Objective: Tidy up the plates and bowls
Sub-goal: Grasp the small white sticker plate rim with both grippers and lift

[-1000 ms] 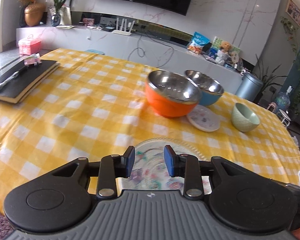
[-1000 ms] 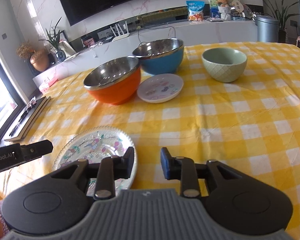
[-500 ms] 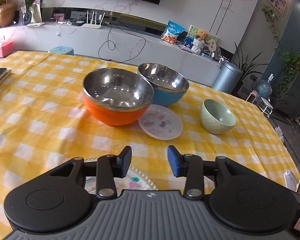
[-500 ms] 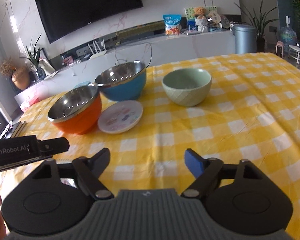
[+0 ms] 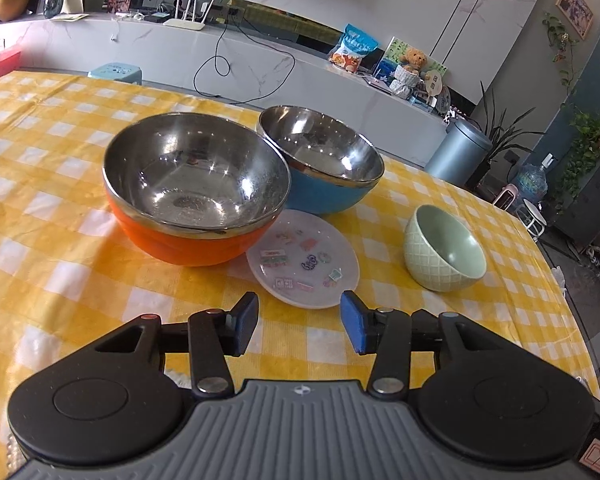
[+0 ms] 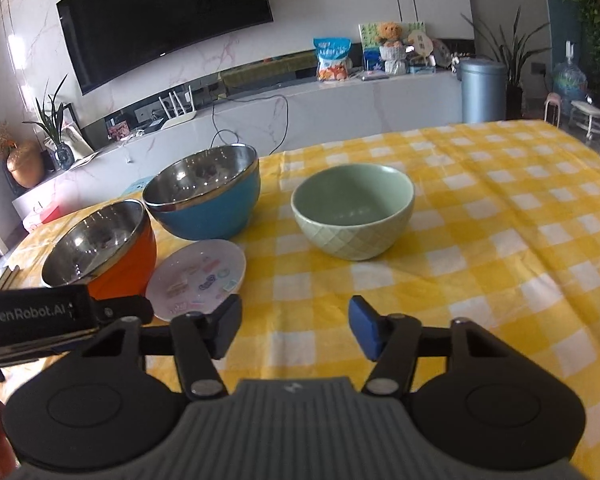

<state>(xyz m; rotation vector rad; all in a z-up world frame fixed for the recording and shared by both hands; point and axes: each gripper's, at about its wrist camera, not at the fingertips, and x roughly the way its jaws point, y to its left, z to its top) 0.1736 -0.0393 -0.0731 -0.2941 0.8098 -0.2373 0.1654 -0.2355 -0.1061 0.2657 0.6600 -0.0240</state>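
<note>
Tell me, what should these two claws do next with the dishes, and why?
Probably ease the left gripper forward onto the small white plate. Its jaws, which have just been opening, stand empty right before the plate's near rim. The right gripper is empty too, facing the green bowl.

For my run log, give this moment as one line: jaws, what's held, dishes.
left gripper: jaws open, opening, empty | right gripper: jaws open, closing, empty | small plate before left | green bowl ahead of right

"GenRobot.AI" – white txt on black left gripper (image 6: 40, 316) body.
</note>
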